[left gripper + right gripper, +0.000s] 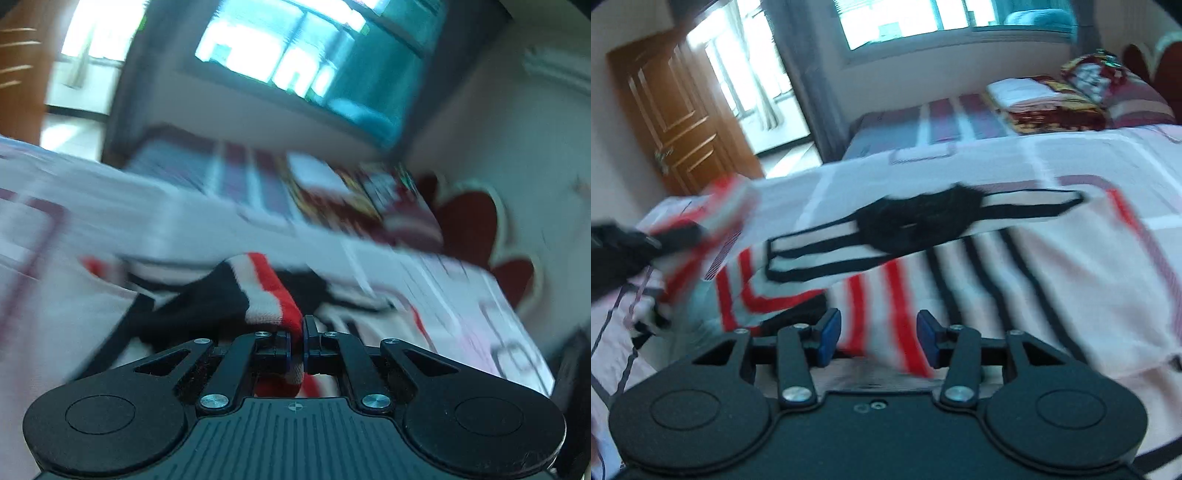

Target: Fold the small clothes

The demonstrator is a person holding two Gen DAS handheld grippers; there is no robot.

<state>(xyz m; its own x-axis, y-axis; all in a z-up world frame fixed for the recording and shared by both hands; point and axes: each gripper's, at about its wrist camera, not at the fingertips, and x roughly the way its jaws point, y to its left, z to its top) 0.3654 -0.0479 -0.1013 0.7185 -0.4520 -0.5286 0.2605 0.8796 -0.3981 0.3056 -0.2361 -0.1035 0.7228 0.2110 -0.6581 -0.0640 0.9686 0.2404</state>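
A small striped garment in white, red and black (886, 266) lies spread on the bed, with a black patch (919, 218) on its upper layer. My left gripper (296, 338) is shut on its red, white and black striped edge (266, 295) and holds it raised; the view is blurred. In the right wrist view the left gripper (646, 240) shows at the far left holding that edge. My right gripper (879, 336) is open, its blue pads (829, 334) on either side of the garment's near striped edge without pinching it.
The bed has a pale checked sheet (1089, 166). Folded blankets and a pillow (1071, 96) lie at its far end below a window (923, 22). A brown door (679, 118) stands at the left. A red headboard (476, 225) is on the right.
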